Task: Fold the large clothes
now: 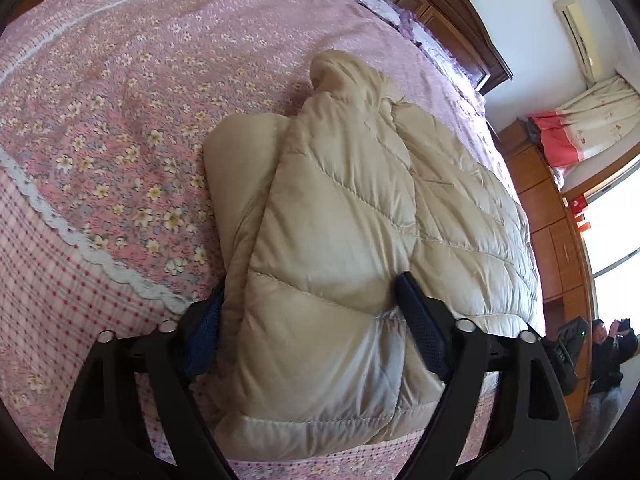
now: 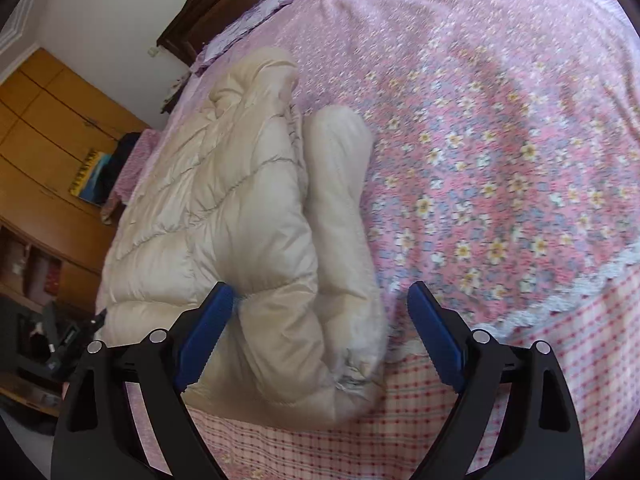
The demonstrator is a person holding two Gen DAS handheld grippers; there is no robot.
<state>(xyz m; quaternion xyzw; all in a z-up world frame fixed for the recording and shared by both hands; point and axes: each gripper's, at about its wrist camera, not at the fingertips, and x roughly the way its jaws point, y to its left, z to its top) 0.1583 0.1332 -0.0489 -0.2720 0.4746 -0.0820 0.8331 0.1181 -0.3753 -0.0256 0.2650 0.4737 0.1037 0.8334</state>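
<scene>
A beige quilted down jacket (image 1: 360,208) lies folded lengthwise on the pink floral bedspread (image 1: 120,100). My left gripper (image 1: 310,308) has its jaws spread wide around the jacket's near hem, with the thick padding filling the gap between the blue pads. In the right wrist view the same jacket (image 2: 224,216) lies left of centre, with a folded sleeve (image 2: 340,208) along its right side. My right gripper (image 2: 322,312) is open; its left pad touches the jacket's near edge and its right pad stands over bare bedspread (image 2: 500,140).
A dark wooden headboard (image 1: 440,4) is at the far end of the bed. Wooden cabinets (image 2: 48,120) line the wall beside the bed. A person in dark clothes (image 1: 608,356) sits by a bright window. A white lace seam (image 1: 80,236) crosses the bedspread.
</scene>
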